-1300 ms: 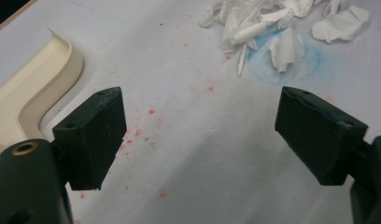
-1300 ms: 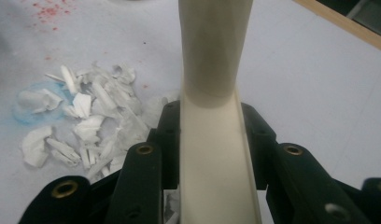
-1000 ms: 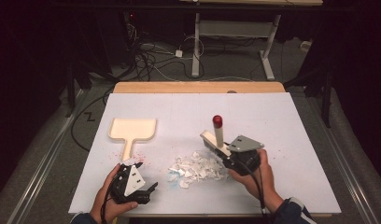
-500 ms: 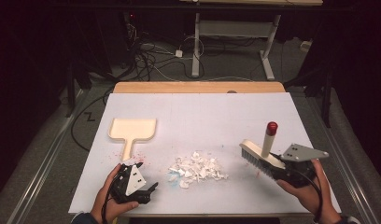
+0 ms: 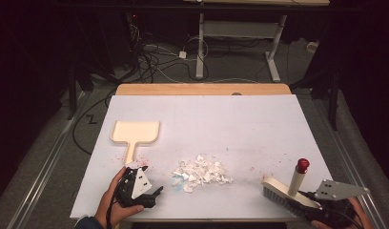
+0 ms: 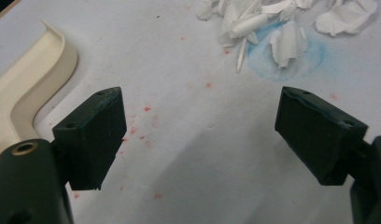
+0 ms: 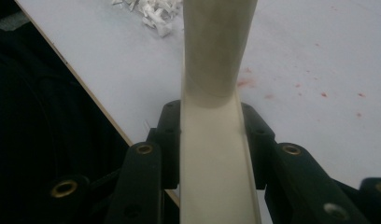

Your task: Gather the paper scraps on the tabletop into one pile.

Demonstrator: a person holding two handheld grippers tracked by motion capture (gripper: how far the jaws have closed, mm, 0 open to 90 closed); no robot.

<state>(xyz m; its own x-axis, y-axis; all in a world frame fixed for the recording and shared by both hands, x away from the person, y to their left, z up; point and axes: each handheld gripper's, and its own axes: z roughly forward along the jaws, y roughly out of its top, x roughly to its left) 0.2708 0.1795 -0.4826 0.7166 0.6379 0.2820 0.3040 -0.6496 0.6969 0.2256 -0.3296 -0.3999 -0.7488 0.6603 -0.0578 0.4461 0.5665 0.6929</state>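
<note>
So far nothing collected: paper scraps [image 5: 201,172] lie piled between the grippers. Right gripper [image 5: 311,206] clamps the brush [image 5: 290,193]; left gripper [image 5: 153,194], jaws wide and empty, sits beside the dustpan [image 5: 135,134], untouched. Sweeping and pickup remain.

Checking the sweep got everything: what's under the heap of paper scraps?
Under the paper scraps lies the white table cover, with a blue smudge at their edge. Anything beneath the heap's middle is covered.
</note>
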